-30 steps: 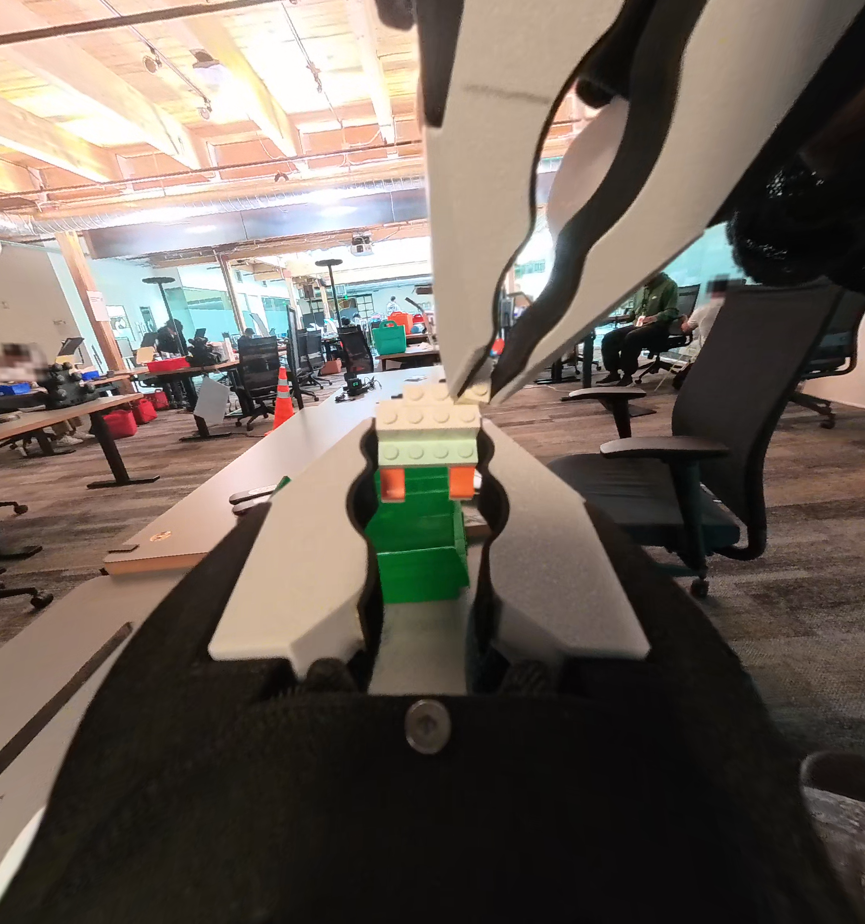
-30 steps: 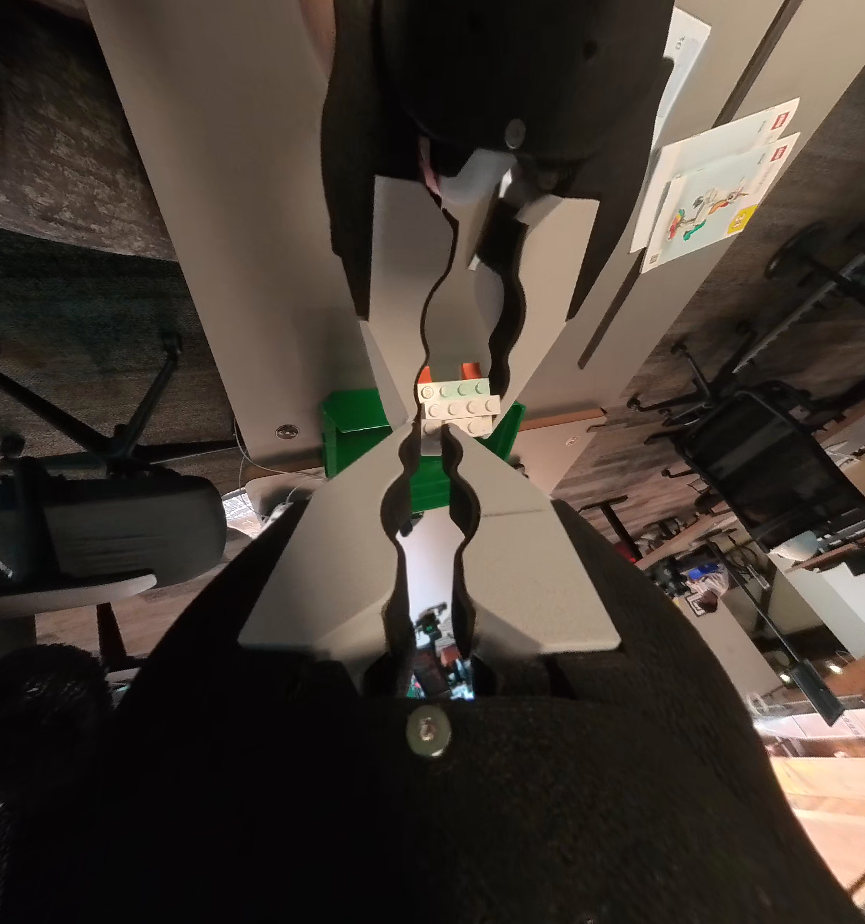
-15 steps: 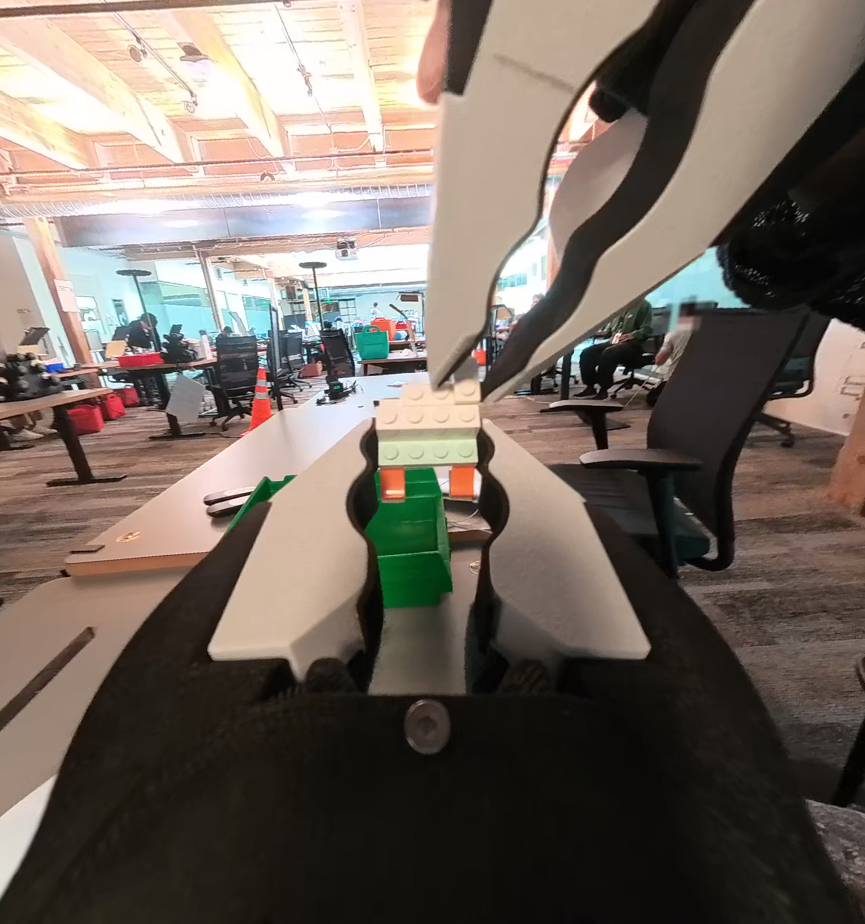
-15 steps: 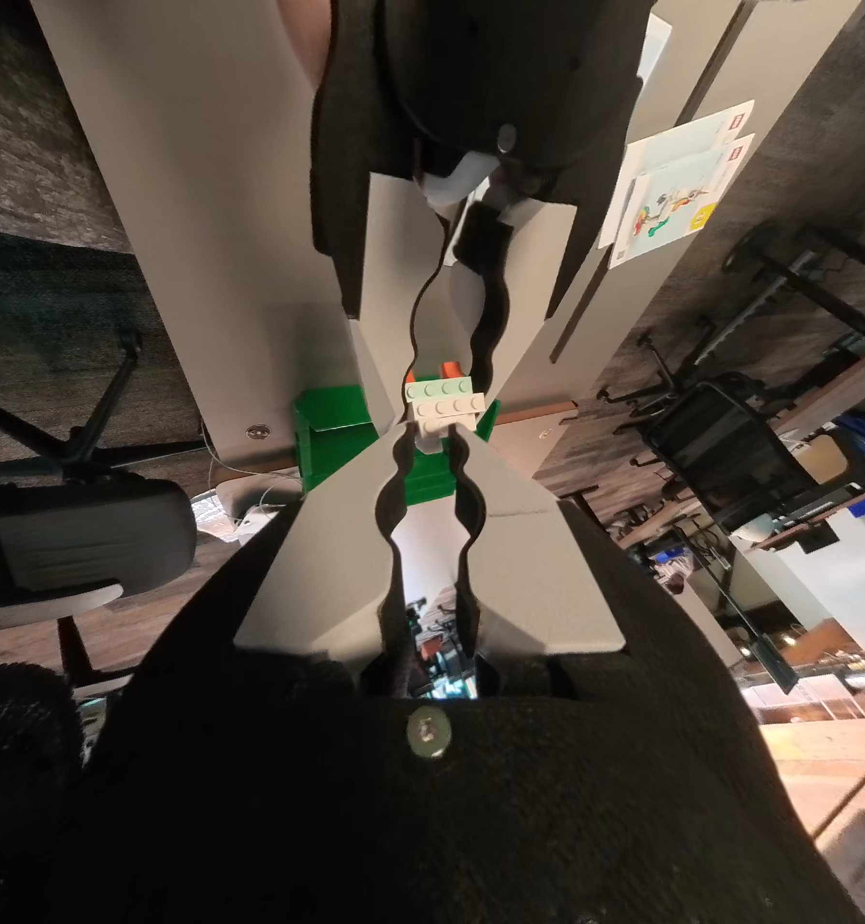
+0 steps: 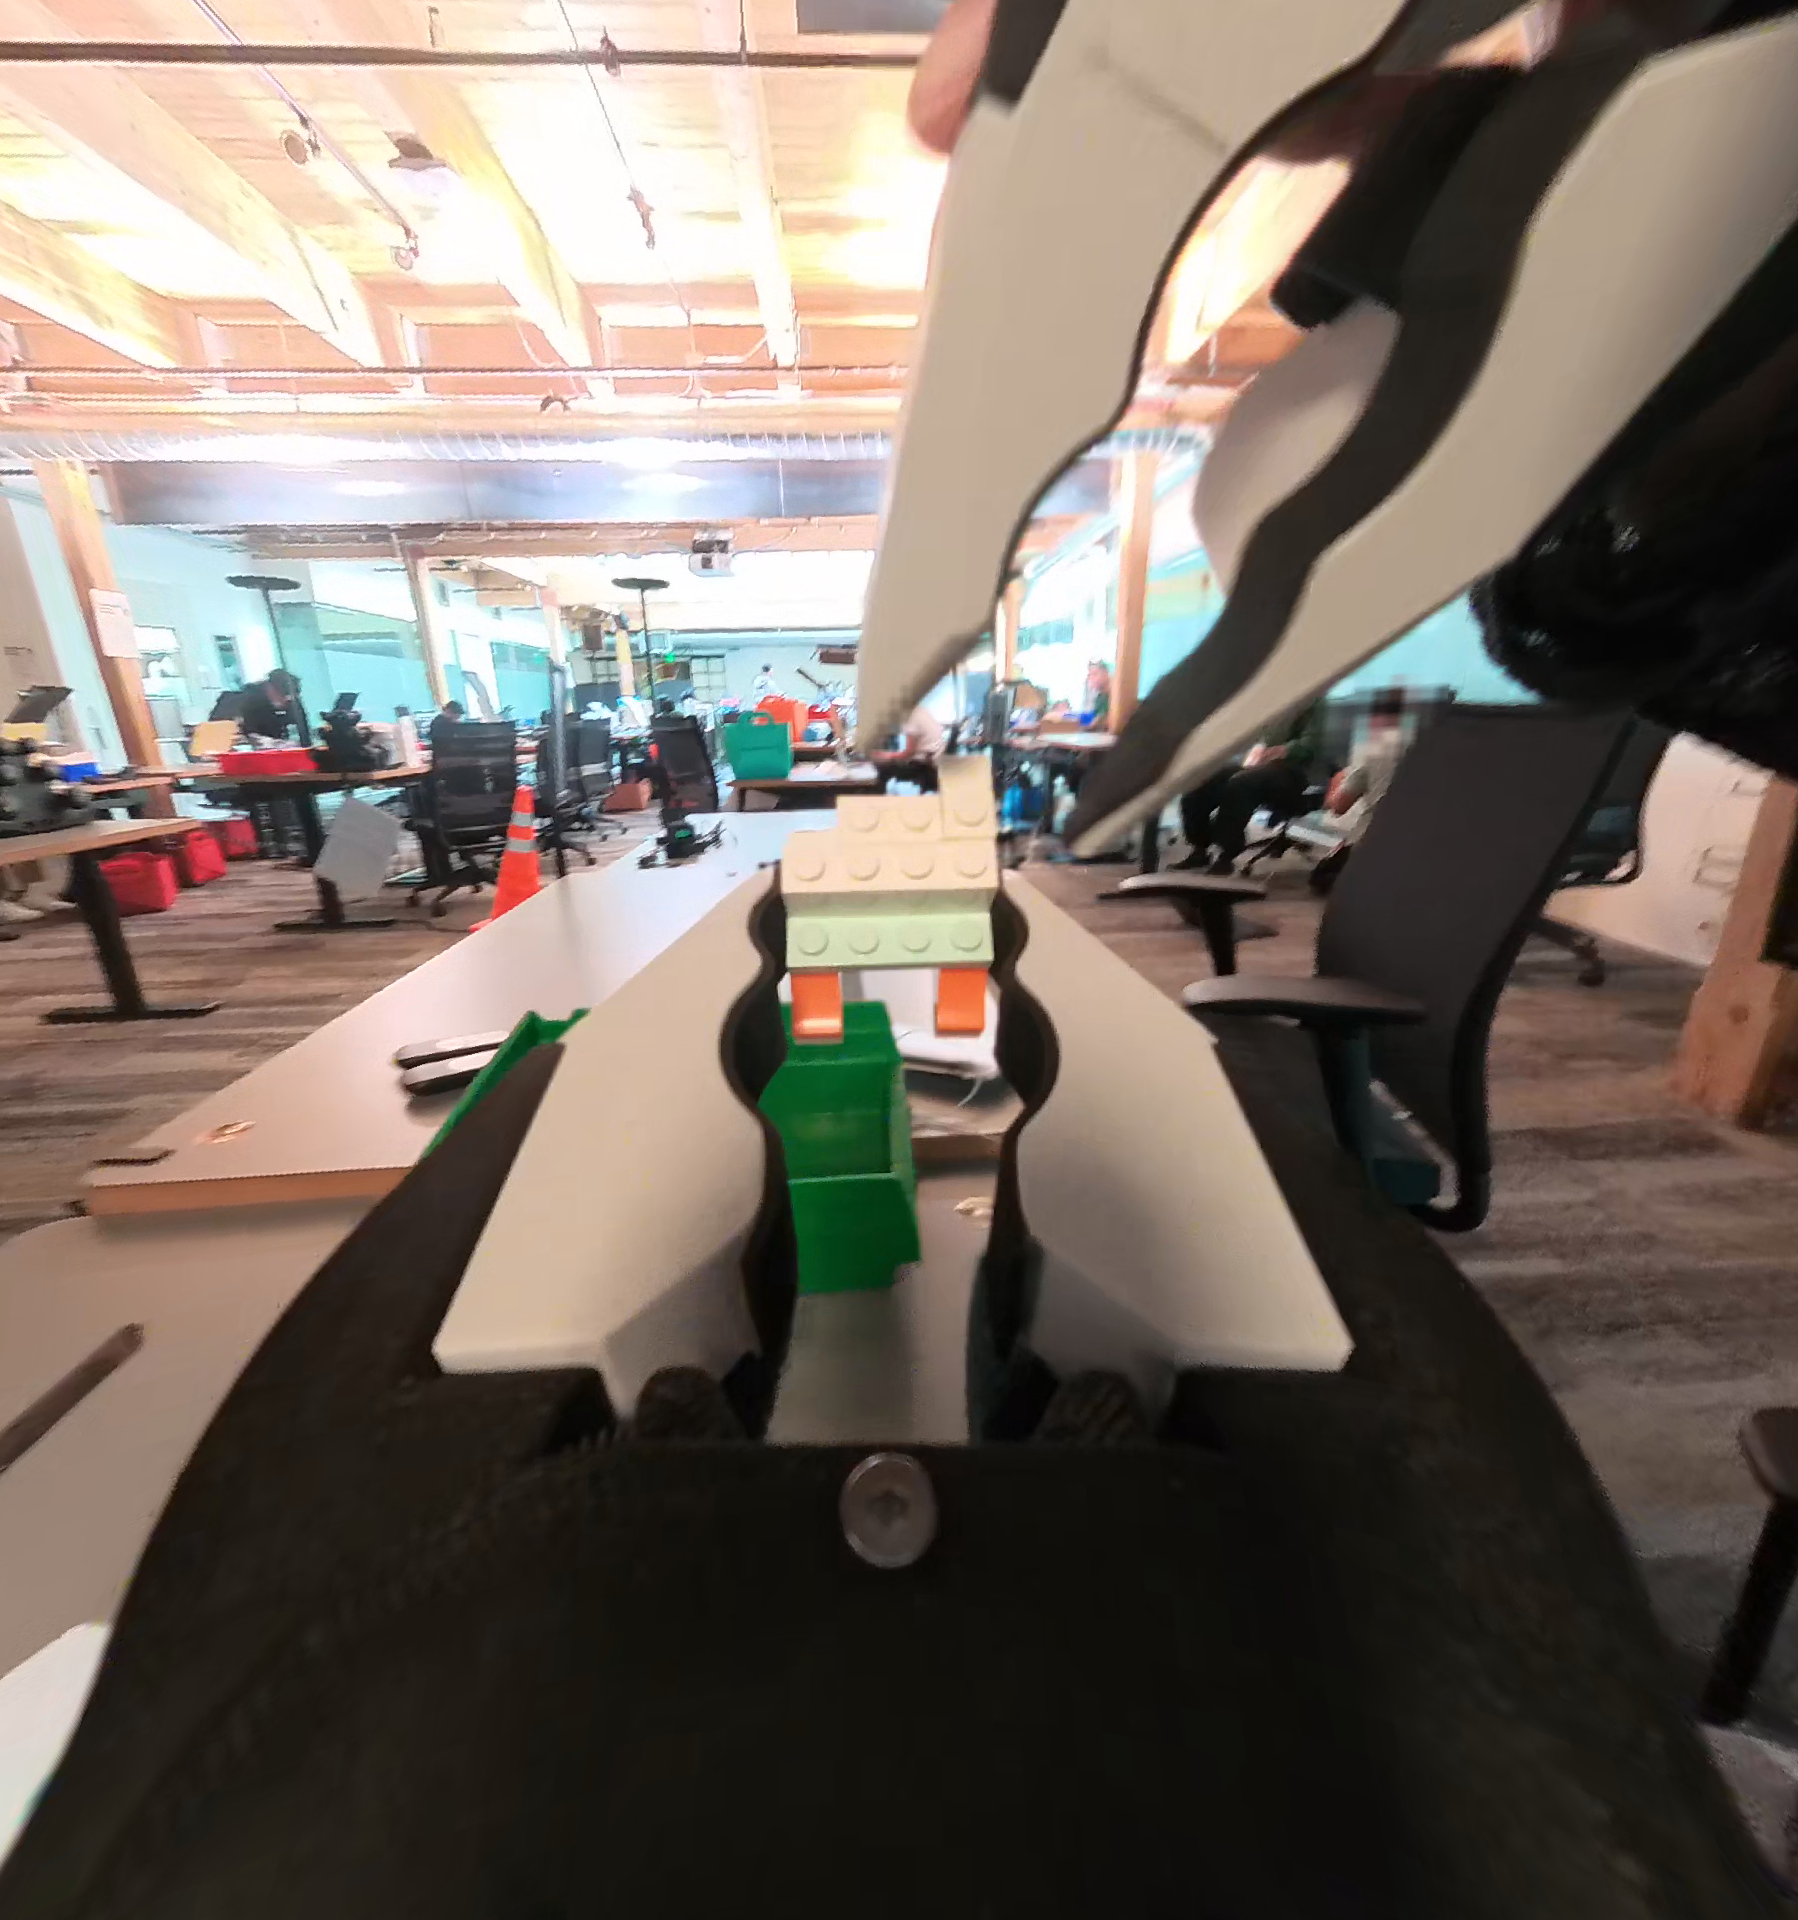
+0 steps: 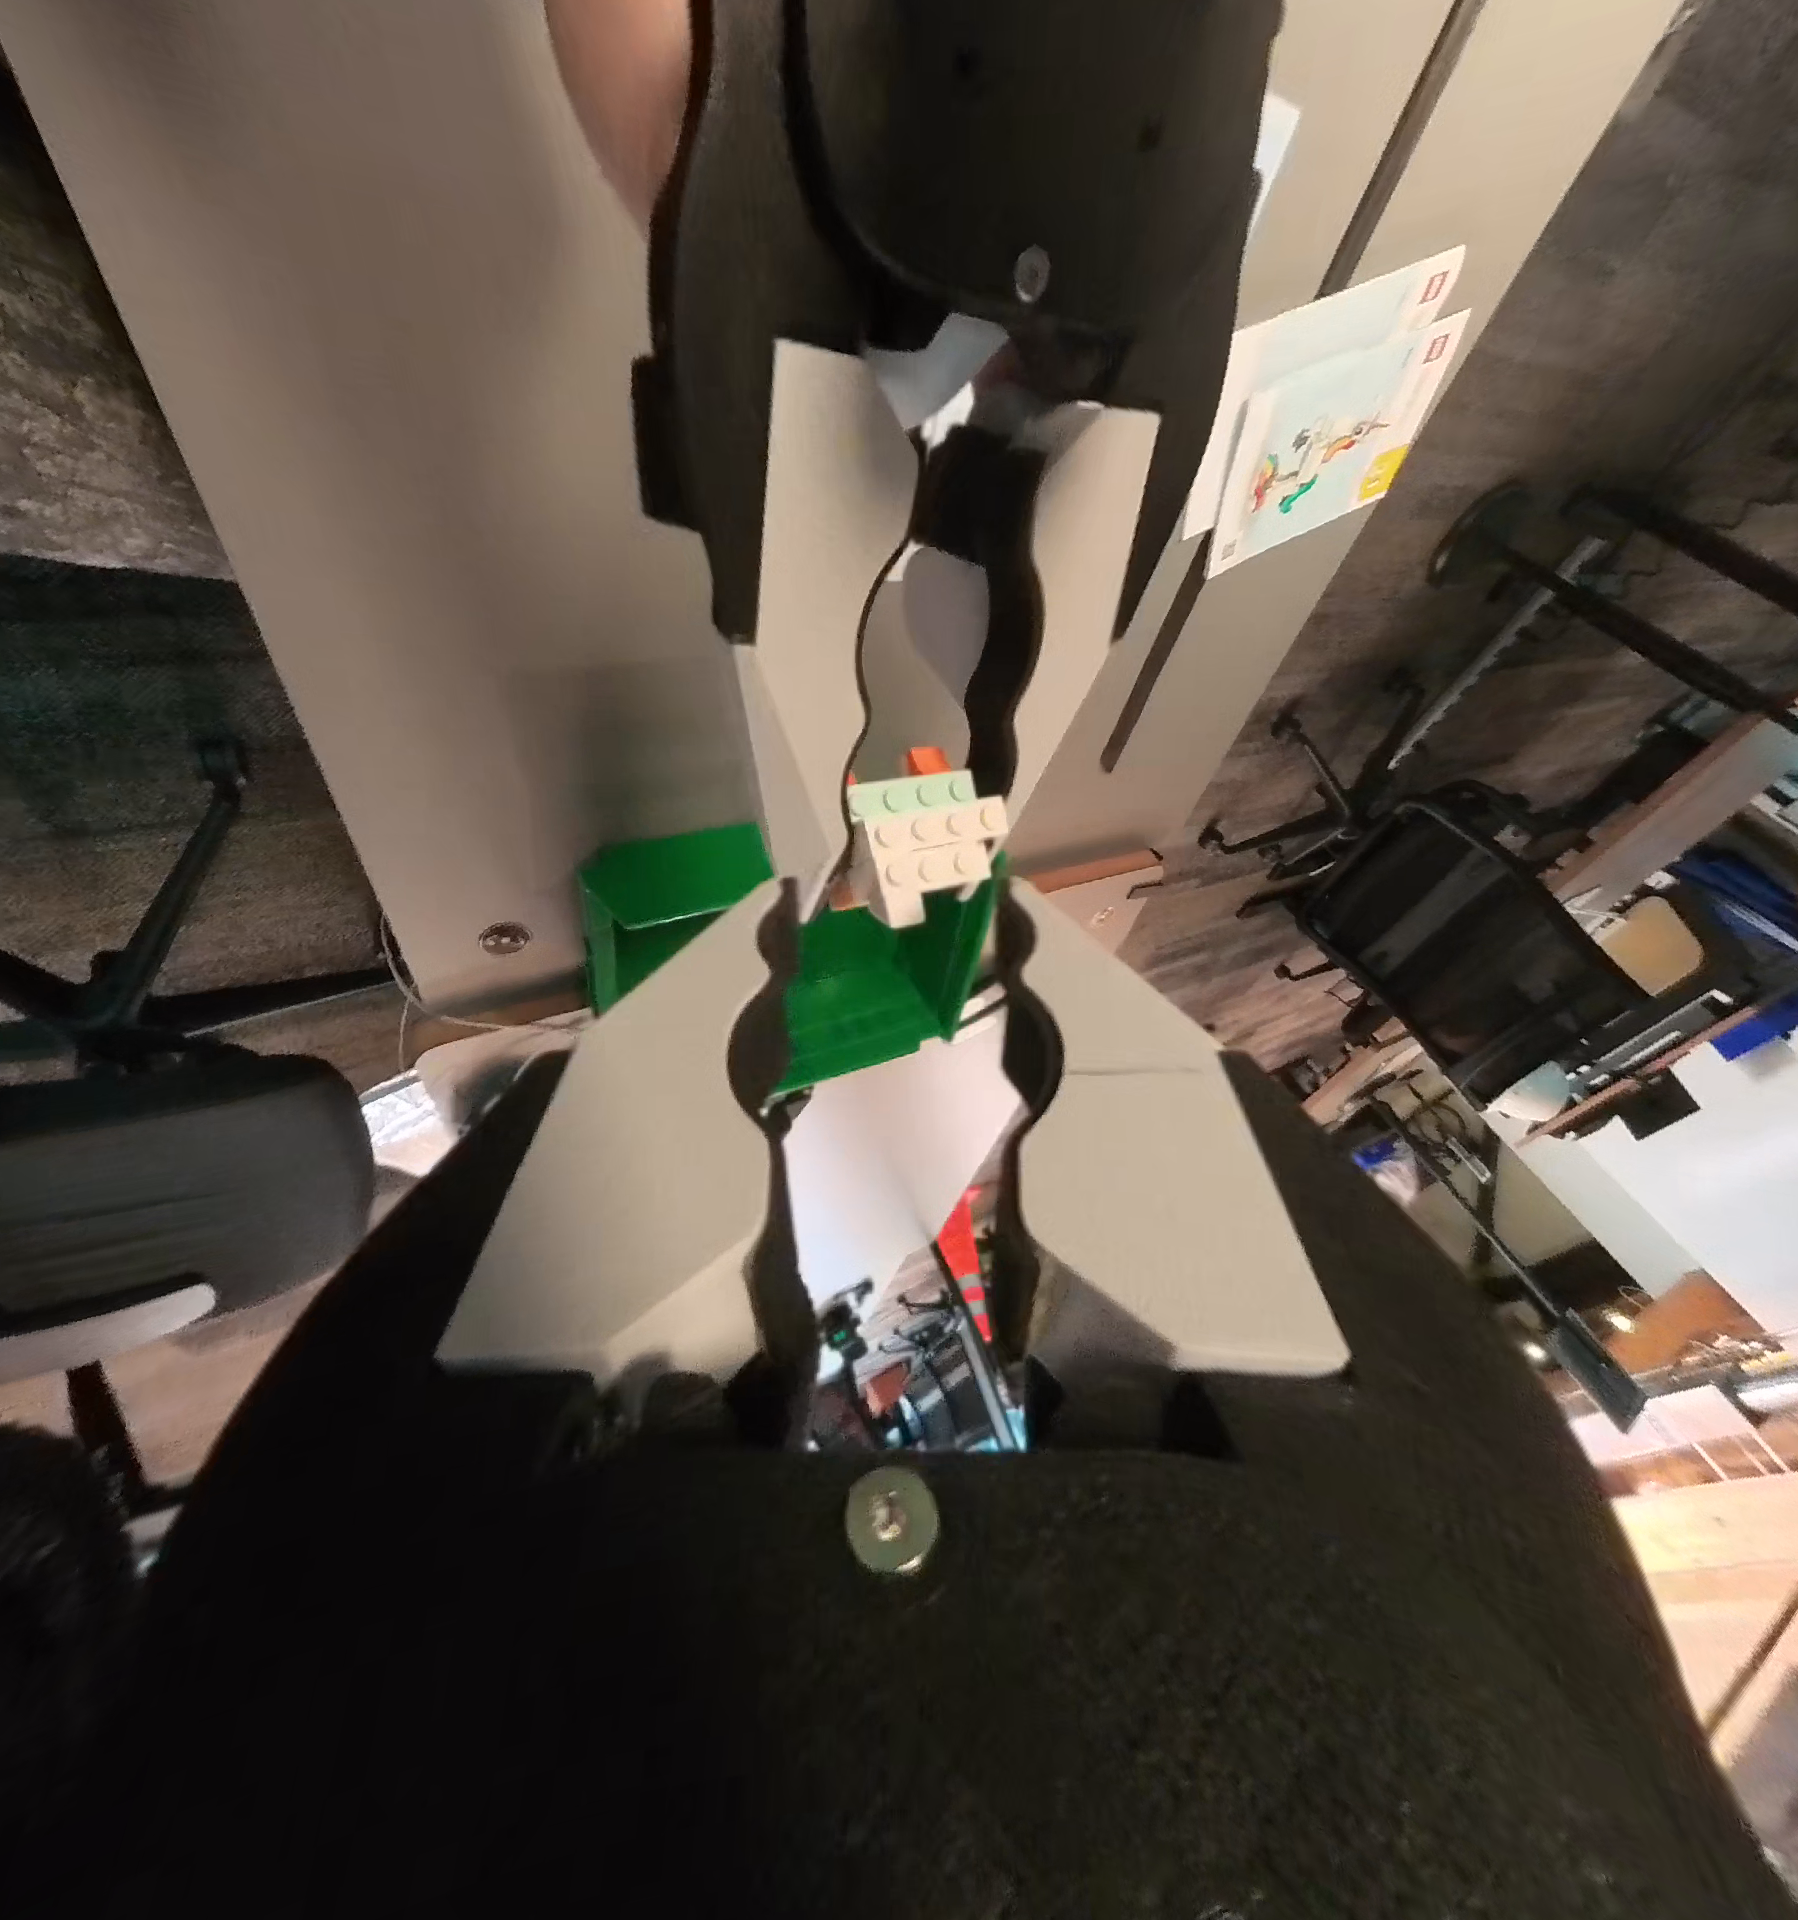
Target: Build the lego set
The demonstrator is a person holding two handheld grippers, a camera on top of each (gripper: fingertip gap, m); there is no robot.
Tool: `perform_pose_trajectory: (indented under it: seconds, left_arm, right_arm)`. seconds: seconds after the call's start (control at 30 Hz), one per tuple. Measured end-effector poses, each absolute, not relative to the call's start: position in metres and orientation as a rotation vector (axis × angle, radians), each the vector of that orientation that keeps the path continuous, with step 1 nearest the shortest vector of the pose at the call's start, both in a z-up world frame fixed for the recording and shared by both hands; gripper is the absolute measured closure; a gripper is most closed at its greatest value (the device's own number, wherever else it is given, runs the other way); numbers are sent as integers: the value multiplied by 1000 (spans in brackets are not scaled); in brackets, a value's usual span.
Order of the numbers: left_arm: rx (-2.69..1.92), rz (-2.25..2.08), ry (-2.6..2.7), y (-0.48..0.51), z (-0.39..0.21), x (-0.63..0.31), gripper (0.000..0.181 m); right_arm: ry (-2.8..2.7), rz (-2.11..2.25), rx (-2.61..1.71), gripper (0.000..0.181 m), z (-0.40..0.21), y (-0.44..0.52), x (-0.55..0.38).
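My left gripper [image 5: 887, 920] is shut on a small lego build [image 5: 890, 883]: white bricks on top, a pale green plate under them, two orange pieces at the bottom. A small white piece [image 5: 966, 792] sits on the build's top right corner. My right gripper [image 5: 978, 790] comes in from the upper right, open, with its tips either side of that piece and just off it. In the right wrist view, my right gripper [image 6: 903, 896] is open just below the build [image 6: 926, 847], which the left gripper [image 6: 926, 821] holds from above.
A green bin [image 5: 843, 1153] stands on the grey table [image 5: 562, 956] behind the build; it also shows in the right wrist view [image 6: 666, 894]. Instruction booklets [image 6: 1321, 416] lie on the table. A black office chair [image 5: 1446, 935] stands to the right. Both grippers' tips are close together, under 4 cm apart.
My right gripper has opened, let go of the small white piece and drawn back a little. The piece stays on the build. The left gripper still holds the build.
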State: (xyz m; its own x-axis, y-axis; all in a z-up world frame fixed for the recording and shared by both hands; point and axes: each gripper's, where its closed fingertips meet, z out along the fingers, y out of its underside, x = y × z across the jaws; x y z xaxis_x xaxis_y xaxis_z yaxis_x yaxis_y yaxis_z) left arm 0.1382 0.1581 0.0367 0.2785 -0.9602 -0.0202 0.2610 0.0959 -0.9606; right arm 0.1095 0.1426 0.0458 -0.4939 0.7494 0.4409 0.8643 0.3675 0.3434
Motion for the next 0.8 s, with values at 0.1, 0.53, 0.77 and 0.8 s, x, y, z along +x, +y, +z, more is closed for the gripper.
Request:
perform_pose_trajectory:
  seconds: [0.1,0.53,0.77,0.8]
  left_arm:
    - [-1066,-1179,832,155,39,136,145]
    - [-882,-1708,937,116,52,125,145]
    - [-884,-1716,953,113,51,127,145]
    - [-883,-1719,954,113,52,126,145]
  right_arm:
    - [-2404,-807,-1340,121,51,142,109]
    - [-2408,-962,-764,123,42,126,103]
    - [-2415,-997,-722,143,39,126,102]
    - [-2414,-999,-722,143,39,126,102]
